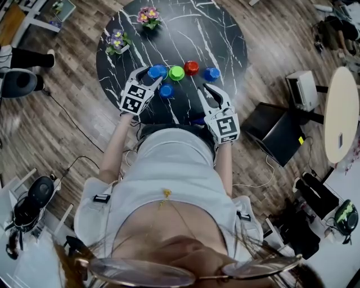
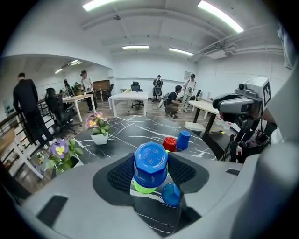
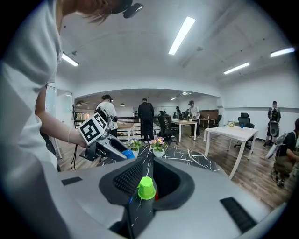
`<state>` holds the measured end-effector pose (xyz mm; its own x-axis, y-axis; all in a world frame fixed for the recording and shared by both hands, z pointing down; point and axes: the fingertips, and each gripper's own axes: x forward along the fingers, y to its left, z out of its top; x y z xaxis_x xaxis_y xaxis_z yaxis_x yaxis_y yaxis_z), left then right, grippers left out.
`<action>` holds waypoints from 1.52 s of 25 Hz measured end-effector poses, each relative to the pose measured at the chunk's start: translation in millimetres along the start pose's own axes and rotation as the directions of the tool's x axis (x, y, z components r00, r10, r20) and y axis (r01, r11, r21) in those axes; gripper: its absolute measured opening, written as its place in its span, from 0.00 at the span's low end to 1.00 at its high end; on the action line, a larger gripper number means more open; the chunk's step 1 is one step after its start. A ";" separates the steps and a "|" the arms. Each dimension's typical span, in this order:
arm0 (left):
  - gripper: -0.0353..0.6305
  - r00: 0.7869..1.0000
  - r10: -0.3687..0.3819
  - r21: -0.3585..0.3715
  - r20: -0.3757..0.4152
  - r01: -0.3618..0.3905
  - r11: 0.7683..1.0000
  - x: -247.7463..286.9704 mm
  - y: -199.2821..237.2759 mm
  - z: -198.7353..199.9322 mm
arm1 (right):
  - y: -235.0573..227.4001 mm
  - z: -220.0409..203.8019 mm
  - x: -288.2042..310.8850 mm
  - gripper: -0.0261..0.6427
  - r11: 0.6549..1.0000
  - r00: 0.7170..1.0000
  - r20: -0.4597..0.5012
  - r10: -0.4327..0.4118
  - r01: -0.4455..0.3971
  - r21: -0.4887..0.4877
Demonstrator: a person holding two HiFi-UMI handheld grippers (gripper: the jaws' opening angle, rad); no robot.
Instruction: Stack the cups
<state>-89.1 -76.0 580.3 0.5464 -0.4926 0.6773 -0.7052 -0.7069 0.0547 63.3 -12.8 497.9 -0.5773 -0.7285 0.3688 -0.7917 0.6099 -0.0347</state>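
Observation:
Several upturned cups stand on the round black marble table (image 1: 225, 39): green (image 1: 176, 72), red (image 1: 192, 68), blue (image 1: 211, 73), and another blue one (image 1: 166, 91) nearer me. My left gripper (image 1: 151, 77) is shut on a further blue cup (image 1: 157, 71), just left of the green one. In the left gripper view that held cup (image 2: 150, 163) fills the gap between the pads, with the green cup (image 2: 144, 187) showing under it. My right gripper (image 1: 212, 93) hangs over the near right of the table, narrowly open and holding nothing. The green cup (image 3: 146, 187) shows beyond its jaws.
Two flower pots (image 1: 148, 17) (image 1: 117, 40) stand on the far left part of the table. A black box (image 1: 275, 132) and a round pale table (image 1: 342, 115) are on the floor to the right. People and desks fill the room behind.

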 end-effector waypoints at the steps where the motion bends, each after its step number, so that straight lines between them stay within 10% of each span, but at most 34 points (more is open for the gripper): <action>1: 0.41 1.000 -0.005 0.002 -0.002 0.005 1.000 1.5 -1.4 0.7 | -0.9 -0.7 -1.1 0.16 1.000 1.000 -0.001 -0.004 0.004 0.001; 38: 0.41 0.996 -0.055 0.093 -0.065 0.061 0.994 43.1 -21.0 3.8 | -10.4 -20.1 -14.4 0.16 0.998 0.997 -0.043 -0.061 0.062 0.026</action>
<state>-49.1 -84.3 605.5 0.5537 -0.4187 0.7198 -0.6256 -0.7797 0.0277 83.9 -2.3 511.5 -0.5189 -0.7502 0.4099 -0.8311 0.5550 -0.0363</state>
